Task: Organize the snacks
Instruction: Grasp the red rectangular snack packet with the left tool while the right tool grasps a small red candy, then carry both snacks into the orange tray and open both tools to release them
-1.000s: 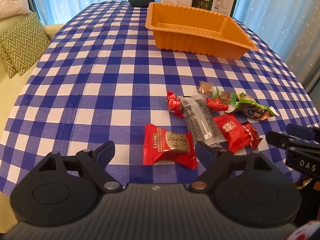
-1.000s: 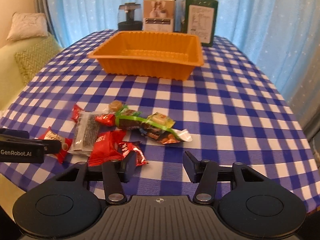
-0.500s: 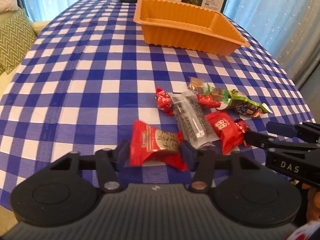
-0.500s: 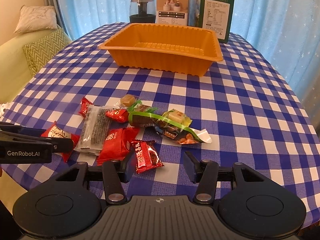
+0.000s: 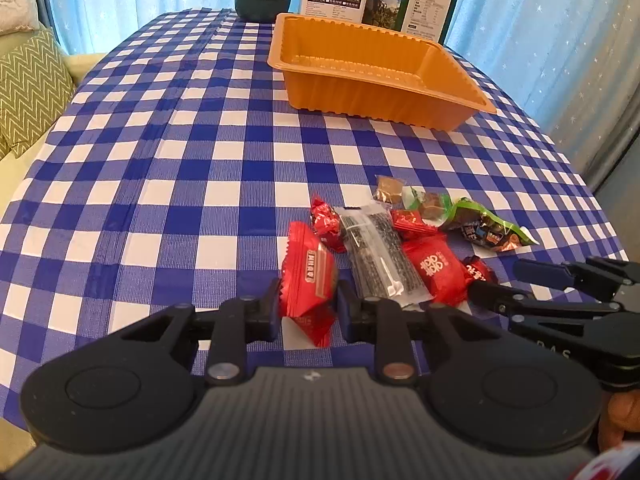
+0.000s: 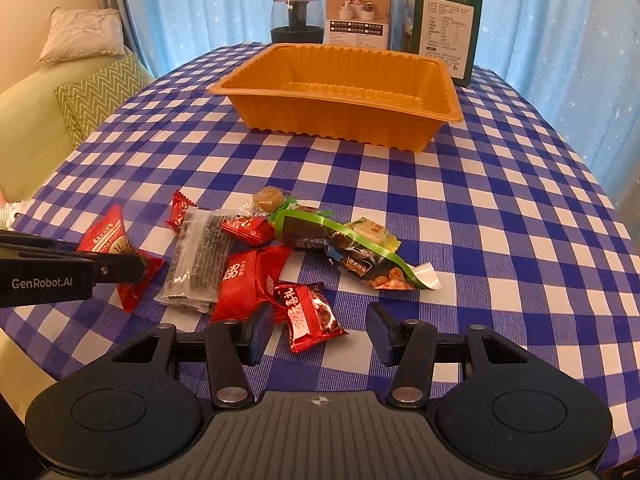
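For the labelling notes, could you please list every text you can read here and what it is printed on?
"GenRobot.AI": side of the left gripper.
"DAS", partly cut off: side of the right gripper.
Red snack packet, other wrappers, white box, green box: print too small or blurred to read.

Bench cloth (image 5: 180, 160): blue-and-white check. Tray (image 6: 340, 92): plain orange. Cushion (image 5: 28, 92): green with white zigzag. Curtain (image 6: 560, 40): light blue, white stars.

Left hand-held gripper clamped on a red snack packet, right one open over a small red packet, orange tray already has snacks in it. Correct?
Not quite. The orange tray holds no snacks, as the right wrist view shows. The rest stands: the left hand-held gripper is clamped on the red snack packet, and the right hand-held gripper is open over the small red packet.
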{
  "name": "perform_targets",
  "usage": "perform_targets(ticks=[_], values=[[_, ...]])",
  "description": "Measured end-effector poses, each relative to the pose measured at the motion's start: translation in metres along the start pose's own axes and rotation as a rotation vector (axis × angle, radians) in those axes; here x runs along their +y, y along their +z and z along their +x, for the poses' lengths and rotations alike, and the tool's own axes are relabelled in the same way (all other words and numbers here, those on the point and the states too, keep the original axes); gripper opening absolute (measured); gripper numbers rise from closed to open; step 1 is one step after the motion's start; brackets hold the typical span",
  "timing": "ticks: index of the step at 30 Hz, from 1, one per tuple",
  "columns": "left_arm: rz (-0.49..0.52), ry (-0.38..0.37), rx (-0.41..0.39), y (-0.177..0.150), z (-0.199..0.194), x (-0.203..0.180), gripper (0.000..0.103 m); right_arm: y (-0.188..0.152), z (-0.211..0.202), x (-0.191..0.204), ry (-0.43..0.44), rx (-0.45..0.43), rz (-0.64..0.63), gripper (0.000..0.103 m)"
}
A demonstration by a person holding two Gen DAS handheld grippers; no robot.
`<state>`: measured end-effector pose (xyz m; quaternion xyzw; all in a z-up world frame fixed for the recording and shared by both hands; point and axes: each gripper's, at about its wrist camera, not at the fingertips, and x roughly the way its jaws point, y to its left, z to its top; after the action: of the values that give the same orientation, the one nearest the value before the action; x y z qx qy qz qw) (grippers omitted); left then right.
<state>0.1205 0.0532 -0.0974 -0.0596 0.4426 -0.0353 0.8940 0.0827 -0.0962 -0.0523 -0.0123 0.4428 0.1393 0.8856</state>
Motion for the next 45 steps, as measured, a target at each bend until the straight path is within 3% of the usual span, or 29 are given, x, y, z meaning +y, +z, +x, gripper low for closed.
perform_targets(ticks=[14,16,18,27,35,45], values=[[-0.045,-0.006,-0.042,0.002,0.009,0.003,0.03,0.001,0.009,0.002,-0.001,0.026,-0.005,0.051],[-0.056,-0.011,-0.044,0.003,0.01,0.003,0.03,0.001,0.01,0.003,-0.002,0.029,-0.009,0.047],[-0.061,-0.012,-0.045,0.005,0.012,0.002,0.03,0.001,0.011,0.002,-0.004,0.043,-0.008,0.033],[-0.054,0.008,-0.068,0.006,0.004,-0.004,0.023,-0.001,0.005,0.001,-0.032,0.022,-0.017,0.026],[-0.048,0.006,-0.097,0.012,-0.01,-0.01,0.023,-0.001,-0.009,0.0,-0.031,-0.015,-0.011,0.025],[-0.029,-0.012,-0.15,0.037,-0.025,-0.03,0.023,0.016,-0.036,-0.002,-0.019,-0.136,0.022,0.025]])
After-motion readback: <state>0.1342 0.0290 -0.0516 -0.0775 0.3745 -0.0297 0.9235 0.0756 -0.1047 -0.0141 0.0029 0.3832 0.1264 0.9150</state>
